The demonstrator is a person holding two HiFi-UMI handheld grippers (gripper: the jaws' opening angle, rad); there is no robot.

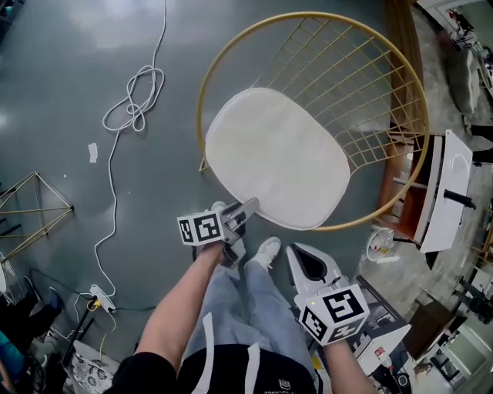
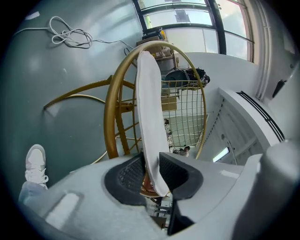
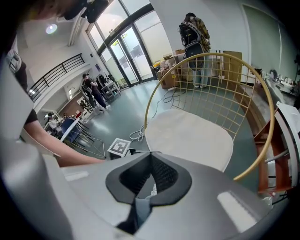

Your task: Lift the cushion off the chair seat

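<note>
A white oval cushion [image 1: 277,158] lies on the seat of a round gold wire chair [image 1: 304,14]. My left gripper [image 1: 248,208] is at the cushion's near left edge. In the left gripper view that edge of the cushion [image 2: 149,108] runs between the two dark pads, which press on it from both sides, so the left gripper [image 2: 152,161] is shut on it. My right gripper [image 1: 296,252] hangs in front of the chair, short of the cushion [image 3: 192,136]. The right gripper [image 3: 151,154] is shut with nothing in it.
A white cable [image 1: 135,100] is coiled on the grey floor to the left and leads to a power strip [image 1: 100,296]. A gold wire frame [image 1: 31,208] stands at the far left, white furniture [image 1: 447,188] close on the chair's right. The person's shoes [image 1: 266,250] are just before the chair.
</note>
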